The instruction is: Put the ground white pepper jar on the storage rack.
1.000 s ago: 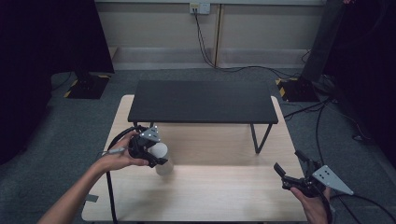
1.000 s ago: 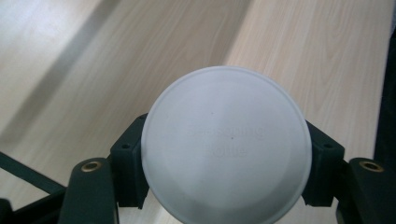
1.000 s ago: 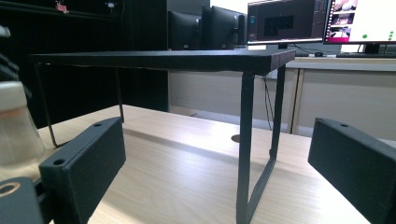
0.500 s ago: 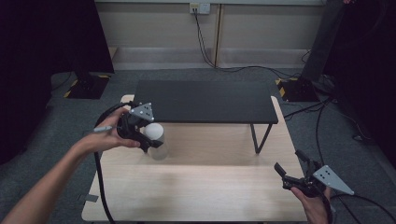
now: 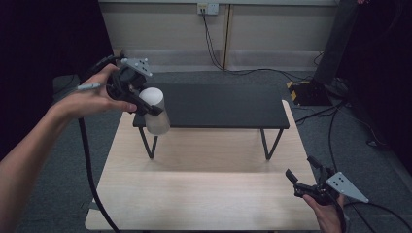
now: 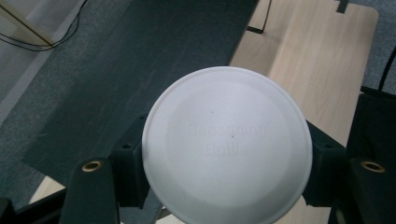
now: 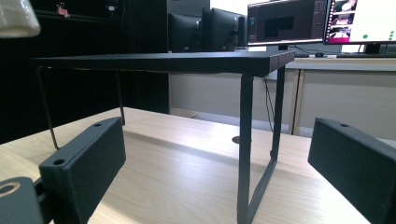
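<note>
one round white bottle (image 6: pixel 227 147) in left gripper (image 5: pixel 141 104); matte shelf (image 5: pixel 218 104)

- The left tool (image 5: pixel 145 104) is matte black plastic, built from blocky parts, with a grey three-cornered plate on top dotted with small holes.
- A thick black cable (image 5: pixel 90 160) trails from it, and a thin silver rod juts out beside the left hand (image 5: pixel 92 99).
- In the left gripper view its two black jaws carry brass-coloured threaded inserts (image 6: pixel 92 165) and smaller dark screw holes.
- The right tool (image 5: pixel 303 183) is the same black make, with its own grey holed plate (image 5: pixel 346 186) and a black cable.
- In the right gripper view its jaws end in flat rectangular black pads (image 7: pixel 88 161) with small round holes.
- Both forearms are bare; no sleeves show.
</note>
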`<action>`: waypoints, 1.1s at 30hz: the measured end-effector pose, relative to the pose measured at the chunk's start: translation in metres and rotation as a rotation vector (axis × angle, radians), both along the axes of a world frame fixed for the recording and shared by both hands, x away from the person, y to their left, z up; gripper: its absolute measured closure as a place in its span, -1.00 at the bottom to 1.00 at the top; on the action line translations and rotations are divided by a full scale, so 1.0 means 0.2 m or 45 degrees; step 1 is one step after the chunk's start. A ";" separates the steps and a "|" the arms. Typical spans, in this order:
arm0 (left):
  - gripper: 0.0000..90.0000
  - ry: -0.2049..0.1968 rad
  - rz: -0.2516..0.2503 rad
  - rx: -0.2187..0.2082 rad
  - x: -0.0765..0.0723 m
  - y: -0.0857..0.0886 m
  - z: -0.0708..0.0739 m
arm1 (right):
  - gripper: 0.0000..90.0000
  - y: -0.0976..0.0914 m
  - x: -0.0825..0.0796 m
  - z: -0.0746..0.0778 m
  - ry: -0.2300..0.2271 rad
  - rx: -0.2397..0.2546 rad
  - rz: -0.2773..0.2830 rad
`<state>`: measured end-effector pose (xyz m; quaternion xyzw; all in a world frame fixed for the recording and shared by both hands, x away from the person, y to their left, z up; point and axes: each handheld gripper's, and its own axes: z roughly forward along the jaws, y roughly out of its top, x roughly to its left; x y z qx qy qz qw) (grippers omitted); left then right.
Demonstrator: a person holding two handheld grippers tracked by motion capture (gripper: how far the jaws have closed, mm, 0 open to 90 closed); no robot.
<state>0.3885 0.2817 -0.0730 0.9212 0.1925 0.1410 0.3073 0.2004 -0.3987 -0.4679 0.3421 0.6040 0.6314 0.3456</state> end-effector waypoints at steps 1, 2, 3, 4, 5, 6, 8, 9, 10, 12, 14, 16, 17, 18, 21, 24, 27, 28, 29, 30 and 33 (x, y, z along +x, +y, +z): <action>-0.27 0.000 0.000 0.000 0.00 0.00 0.00 | -0.93 0.00 0.00 0.00 -0.001 0.000 0.001; -0.27 -0.012 0.027 0.004 0.02 -0.01 0.01 | -0.93 0.00 0.00 0.00 -0.001 -0.002 0.002; -0.27 -0.012 0.055 0.000 0.03 -0.01 0.01 | -0.93 0.00 0.00 0.00 0.002 -0.002 0.002; -0.27 -0.012 0.055 0.000 0.03 -0.01 0.01 | -0.93 0.00 0.00 0.00 0.002 -0.002 0.002; -0.27 -0.009 0.068 0.006 0.04 -0.02 0.02 | -0.93 0.00 0.00 0.00 0.003 0.002 0.004; -0.27 -0.005 0.084 0.017 0.06 -0.02 0.02 | -0.93 0.00 0.00 0.00 0.003 0.002 0.004; -0.27 0.009 0.132 -0.007 0.10 -0.02 0.00 | -0.93 0.00 0.00 0.00 0.002 0.005 0.004; -0.27 0.013 0.153 -0.007 0.12 -0.02 0.00 | -0.93 0.00 0.00 0.00 0.003 0.008 0.002; -0.27 0.017 0.191 -0.006 0.16 -0.03 -0.01 | -0.93 0.00 0.00 0.00 0.002 0.011 0.000; -0.27 0.011 0.212 -0.001 0.18 -0.03 -0.02 | -0.93 0.00 0.00 0.00 0.001 0.011 0.001; -0.27 0.007 0.241 0.000 0.25 -0.04 -0.04 | -0.93 0.00 0.00 0.00 0.001 0.010 0.002; -0.27 0.016 0.257 -0.016 0.28 -0.03 -0.05 | -0.93 -0.01 0.00 0.00 0.000 0.006 0.002; -0.27 0.029 0.266 -0.017 0.31 -0.02 -0.06 | -0.93 0.00 0.00 0.00 0.000 0.012 -0.003; -0.27 0.033 0.272 -0.011 0.33 -0.02 -0.07 | -0.93 0.00 0.00 0.00 -0.001 0.013 -0.004; -0.27 0.048 0.311 0.000 0.40 -0.02 -0.09 | -0.93 0.00 0.00 0.00 -0.001 0.010 -0.004; -0.27 0.060 0.338 -0.002 0.44 0.00 -0.11 | -0.93 0.00 0.00 0.00 0.002 0.007 -0.007; -0.27 0.070 0.347 0.003 0.48 0.02 -0.12 | -0.93 -0.01 0.00 -0.01 0.003 0.008 -0.009; -0.27 0.069 0.351 -0.007 0.49 0.03 -0.13 | -0.93 -0.01 0.00 -0.01 0.007 0.011 -0.012; -0.27 0.067 0.361 -0.017 0.49 0.04 -0.14 | -0.93 -0.01 0.00 -0.01 0.009 0.011 -0.011; -0.27 0.067 0.378 -0.010 0.50 0.03 -0.14 | -0.93 -0.01 0.00 -0.01 0.010 0.010 -0.011; -0.27 0.075 0.382 0.004 0.52 0.02 -0.15 | -0.93 -0.01 0.00 -0.01 0.007 0.007 -0.008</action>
